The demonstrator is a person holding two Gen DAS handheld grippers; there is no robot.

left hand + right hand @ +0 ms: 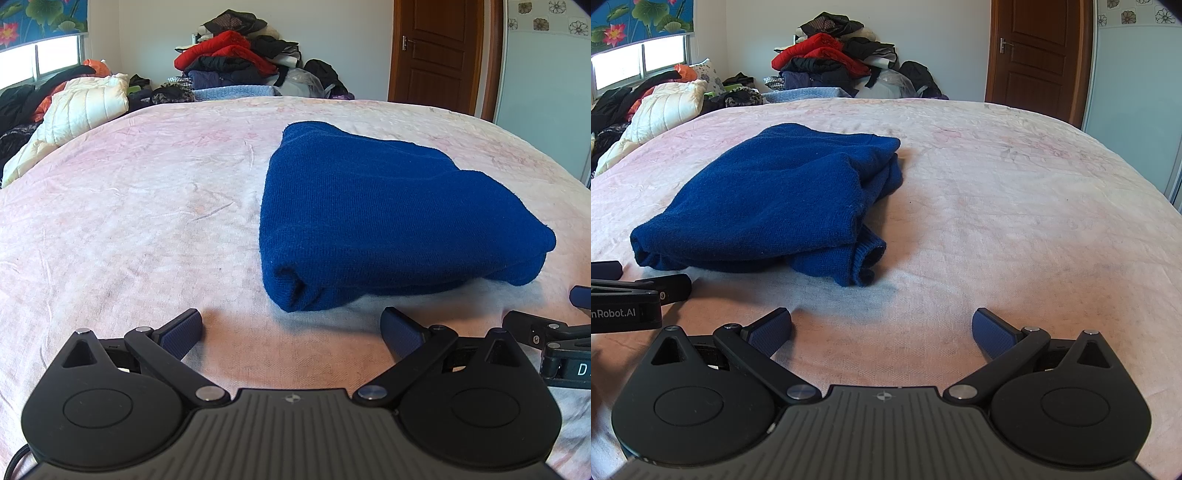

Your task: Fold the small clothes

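A blue knitted garment [384, 218] lies folded into a thick bundle on the pink bedsheet [129, 206]. In the right wrist view the same garment [775, 199] shows a cuffed sleeve end at its near right corner. My left gripper [291, 332] is open just in front of the bundle's near edge, nothing between its fingers. My right gripper [882, 332] is open too, over bare sheet to the right of the bundle. Each gripper shows at the edge of the other's view: the right gripper [554, 332] and the left gripper [639, 284].
A tall heap of clothes [236, 59] is piled against the far wall beyond the bed. A cream quilted jacket [77, 110] and dark garments lie at the far left under the window. A brown wooden door [439, 51] stands at the back right.
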